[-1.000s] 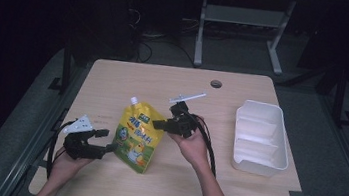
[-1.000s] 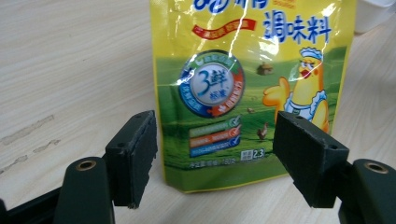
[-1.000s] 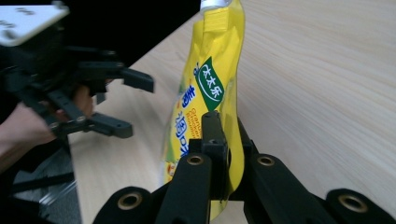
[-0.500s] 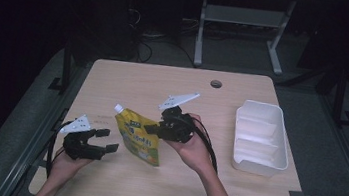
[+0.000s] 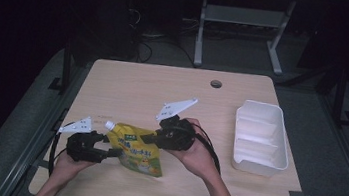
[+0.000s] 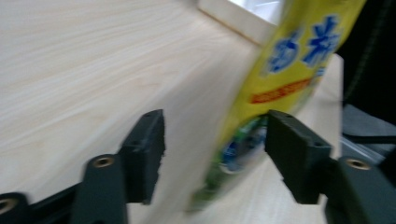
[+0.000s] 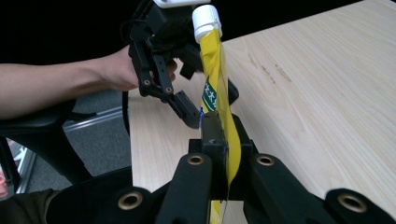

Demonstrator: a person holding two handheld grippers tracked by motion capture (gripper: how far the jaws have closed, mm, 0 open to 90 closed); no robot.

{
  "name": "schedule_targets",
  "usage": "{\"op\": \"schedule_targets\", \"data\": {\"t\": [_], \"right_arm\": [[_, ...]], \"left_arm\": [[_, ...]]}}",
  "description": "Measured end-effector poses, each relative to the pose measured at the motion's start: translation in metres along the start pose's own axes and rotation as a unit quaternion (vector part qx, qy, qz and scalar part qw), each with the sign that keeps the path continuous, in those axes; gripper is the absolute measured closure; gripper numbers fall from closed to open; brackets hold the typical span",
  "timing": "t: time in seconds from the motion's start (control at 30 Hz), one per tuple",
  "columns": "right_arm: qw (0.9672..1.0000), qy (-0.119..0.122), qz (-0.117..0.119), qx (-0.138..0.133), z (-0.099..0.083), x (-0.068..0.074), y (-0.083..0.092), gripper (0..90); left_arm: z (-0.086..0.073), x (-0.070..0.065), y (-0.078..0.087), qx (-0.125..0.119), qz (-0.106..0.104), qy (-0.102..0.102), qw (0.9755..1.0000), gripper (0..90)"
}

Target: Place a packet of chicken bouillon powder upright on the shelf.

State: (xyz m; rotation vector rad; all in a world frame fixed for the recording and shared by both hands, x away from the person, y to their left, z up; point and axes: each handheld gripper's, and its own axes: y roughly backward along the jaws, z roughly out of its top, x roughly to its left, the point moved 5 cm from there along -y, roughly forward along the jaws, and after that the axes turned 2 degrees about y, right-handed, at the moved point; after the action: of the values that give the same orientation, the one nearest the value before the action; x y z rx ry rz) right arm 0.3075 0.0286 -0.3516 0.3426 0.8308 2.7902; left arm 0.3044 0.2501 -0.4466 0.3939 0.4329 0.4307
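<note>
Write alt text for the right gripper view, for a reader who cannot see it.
The right gripper is clamped on the edge of a yellow printed plastic pouch with a white screw cap, held upright over a light wooden table. Behind the pouch, the left gripper, held in a hand, reaches for it with open jaws on either side.

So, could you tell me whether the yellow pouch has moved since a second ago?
Yes. The yellow pouch, clamped in the right gripper, has shifted left, away from the white tray.
</note>
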Motion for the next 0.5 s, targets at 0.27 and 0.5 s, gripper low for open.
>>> {"op": "schedule_targets", "data": {"t": [0.27, 0.5], "right_arm": [[0.9999, -0.011, 0.002, -0.011, -0.006, -0.006, 0.002, 88.8], [0.9996, -0.024, -0.012, -0.011, -0.012, -0.015, 0.005, 85.9]], "left_arm": [[-0.001, -0.005, -0.002, 0.011, -0.021, -0.015, 0.9996, 66.6], [-0.002, -0.009, -0.003, 0.017, -0.028, -0.026, 0.9991, 79.4]]}}
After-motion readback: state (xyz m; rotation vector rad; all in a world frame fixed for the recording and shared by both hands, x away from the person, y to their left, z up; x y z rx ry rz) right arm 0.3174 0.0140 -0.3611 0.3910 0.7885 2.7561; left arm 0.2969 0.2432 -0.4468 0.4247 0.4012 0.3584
